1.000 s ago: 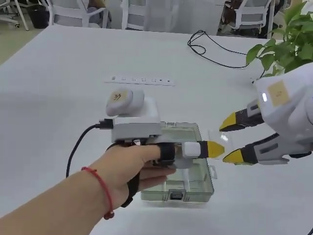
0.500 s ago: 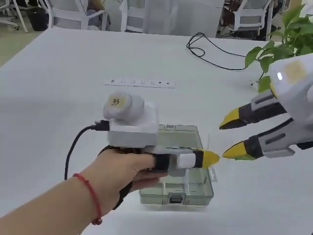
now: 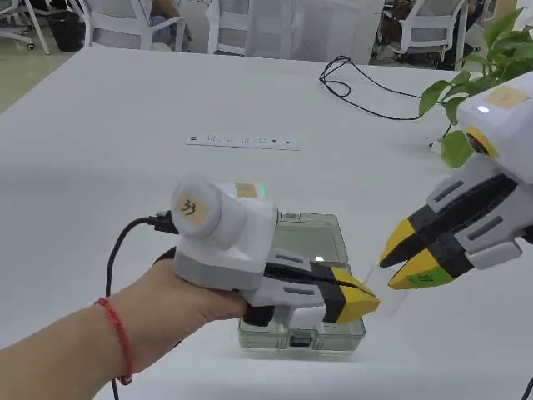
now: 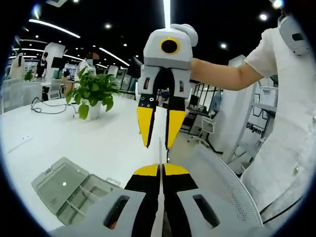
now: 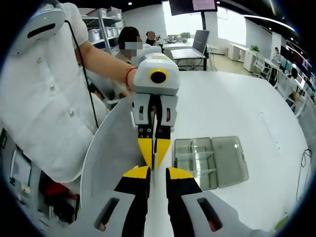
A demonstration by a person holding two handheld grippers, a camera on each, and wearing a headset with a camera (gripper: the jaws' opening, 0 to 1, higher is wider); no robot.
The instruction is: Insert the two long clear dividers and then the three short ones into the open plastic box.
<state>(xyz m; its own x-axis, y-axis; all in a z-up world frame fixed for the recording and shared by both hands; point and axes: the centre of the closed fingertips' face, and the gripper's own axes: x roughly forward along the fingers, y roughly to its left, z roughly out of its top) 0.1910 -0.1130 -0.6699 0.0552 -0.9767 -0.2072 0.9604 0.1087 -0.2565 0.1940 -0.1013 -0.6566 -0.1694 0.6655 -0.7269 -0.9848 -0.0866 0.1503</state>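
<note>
The open clear plastic box (image 3: 312,237) lies on the white table, its lid flat on the far side and dividers standing in its tray (image 5: 197,163). My left gripper (image 3: 358,300) hovers over the box's near right corner. In the left gripper view it (image 4: 160,170) is shut on a thin clear divider (image 4: 160,154), seen edge-on and rising from the tips. My right gripper (image 3: 405,267) faces it from the right. Its yellow fingertips (image 4: 146,140) stand open a little, one on each side of the divider's free edge. In the right gripper view my own jaws (image 5: 153,173) meet the left gripper (image 5: 153,154) tip to tip.
A white power strip (image 3: 241,141) lies beyond the box, and a black cable (image 3: 358,83) loops at the far right. A green potted plant (image 3: 483,75) stands at the right edge. Chairs (image 3: 125,25) line the table's far side.
The left gripper has rolled over and dropped a little above the box. The right gripper's jaws have narrowed from wide open and come down close to the left gripper's tips.
</note>
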